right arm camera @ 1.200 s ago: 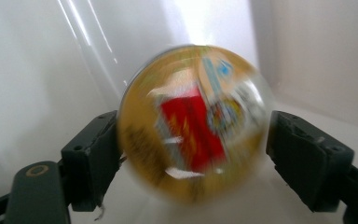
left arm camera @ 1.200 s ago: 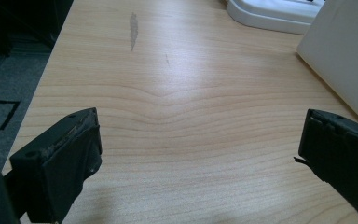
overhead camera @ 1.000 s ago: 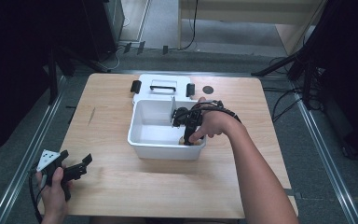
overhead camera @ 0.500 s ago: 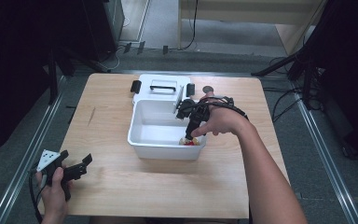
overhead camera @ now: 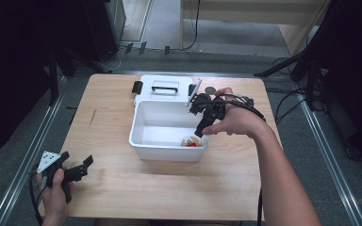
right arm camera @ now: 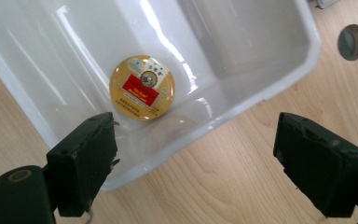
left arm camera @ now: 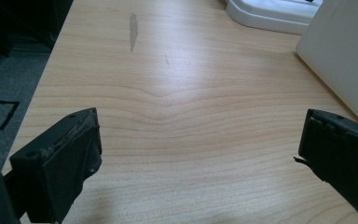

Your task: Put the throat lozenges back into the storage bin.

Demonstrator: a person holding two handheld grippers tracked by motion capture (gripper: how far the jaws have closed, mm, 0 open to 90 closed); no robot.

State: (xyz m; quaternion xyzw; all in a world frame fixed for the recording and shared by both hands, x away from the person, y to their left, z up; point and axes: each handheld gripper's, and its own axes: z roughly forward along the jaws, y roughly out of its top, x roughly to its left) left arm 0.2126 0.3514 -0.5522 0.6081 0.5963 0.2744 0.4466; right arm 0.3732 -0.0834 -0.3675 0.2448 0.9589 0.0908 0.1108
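The right gripper [overhead camera: 202, 126] has just been opening, with nothing between its spread jaws. The round tin [right arm camera: 142, 87] lies below it in the white box [right arm camera: 279, 70]. It should lift straight up, clear of the wall.

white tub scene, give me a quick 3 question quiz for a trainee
1. Where does the round gold tin lie?
2. True or false: the right gripper is clamped on the tin.
3. Which gripper hangs over the white tub: A) left gripper B) right gripper?

Key:
1. On the floor of the white tub, near its wall on the person's side.
2. False: its jaws have just been opening, stand apart above the tin and hold nothing.
3. B; the left one is near the table's left front corner, jaws open.
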